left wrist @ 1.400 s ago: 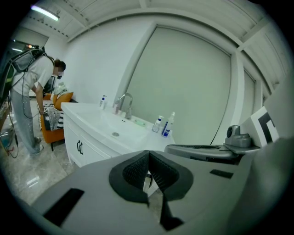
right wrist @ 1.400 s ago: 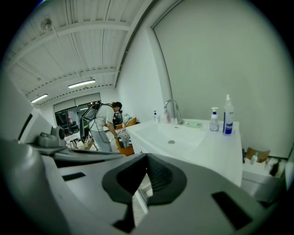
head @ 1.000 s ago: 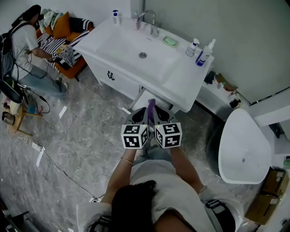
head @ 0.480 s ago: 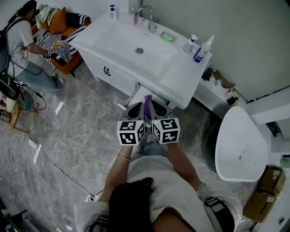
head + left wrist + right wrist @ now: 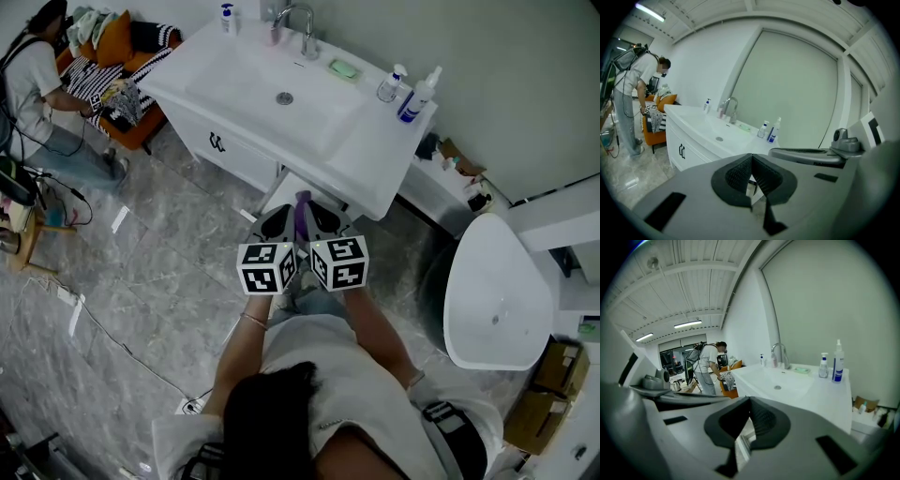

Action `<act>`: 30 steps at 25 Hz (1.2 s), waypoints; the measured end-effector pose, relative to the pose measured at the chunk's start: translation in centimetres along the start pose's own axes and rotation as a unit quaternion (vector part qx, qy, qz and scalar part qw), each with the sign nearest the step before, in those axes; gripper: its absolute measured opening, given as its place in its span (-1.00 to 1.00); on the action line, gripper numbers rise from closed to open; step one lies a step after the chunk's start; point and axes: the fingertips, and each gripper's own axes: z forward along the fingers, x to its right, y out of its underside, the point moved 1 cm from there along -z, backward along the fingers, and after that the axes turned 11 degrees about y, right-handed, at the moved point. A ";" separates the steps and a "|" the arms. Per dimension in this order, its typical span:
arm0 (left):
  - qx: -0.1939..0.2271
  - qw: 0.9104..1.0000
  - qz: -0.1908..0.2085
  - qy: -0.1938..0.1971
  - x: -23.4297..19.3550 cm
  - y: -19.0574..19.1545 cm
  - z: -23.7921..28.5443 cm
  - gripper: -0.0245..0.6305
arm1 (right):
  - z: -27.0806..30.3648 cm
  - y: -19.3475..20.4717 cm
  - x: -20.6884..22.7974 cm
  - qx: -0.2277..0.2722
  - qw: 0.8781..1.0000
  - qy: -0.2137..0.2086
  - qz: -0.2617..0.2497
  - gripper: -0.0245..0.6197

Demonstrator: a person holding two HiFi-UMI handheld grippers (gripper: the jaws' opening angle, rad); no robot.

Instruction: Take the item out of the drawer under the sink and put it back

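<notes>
Sink (image 5: 246, 70) drifted up-left in head view (camera shift). Left gripper (image 5: 281, 221), right gripper (image 5: 321, 217) side by side, jaws clenched, empty. Cabinet front (image 5: 246, 161) ahead, below; handle (image 5: 217, 142) nearer left; item unseen, likely inside

sink (image 5: 370, 155): white | floor (image 5: 159, 281): grey marbled | cushion (image 5: 115, 39): orange | bottle (image 5: 412, 105): blue-white

1. the sink top (image 5: 380, 155), upper middle of the frame, is glossy, smooth white, ceramic-looking.
2. the cabinet front (image 5: 239, 159) under it is smooth white.
3. the faucet (image 5: 302, 26) is shiny metal.
4. the floor (image 5: 159, 272) at left is polished grey veined stone-look tile.
5. the toilet lid (image 5: 497, 291) at right is glossy white.
6. the left gripper (image 5: 751, 158) and right gripper (image 5: 749, 401) have matt grey plastic shells; their pads (image 5: 737, 174) are black, finely ribbed.
7. the boxes (image 5: 536, 424) at lower right look like cardboard.
</notes>
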 end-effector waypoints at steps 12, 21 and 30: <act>-0.023 0.999 -0.022 -0.014 -1.4 1.9 1.1 -0.92 | 1.2 2.0 0.8 -0.035 0.999 -0.010 0.021 -0.86; -0.092 0.993 -0.063 -0.040 -4.2 7.1 2.9 -0.92 | 3.7 7.1 2.6 -0.117 0.992 -0.012 0.034 -0.50; -0.134 0.986 -0.082 -0.053 -6.7 10.0 5.8 -0.92 | 7.7 10.8 3.8 -0.166 0.985 -0.024 0.029 -0.35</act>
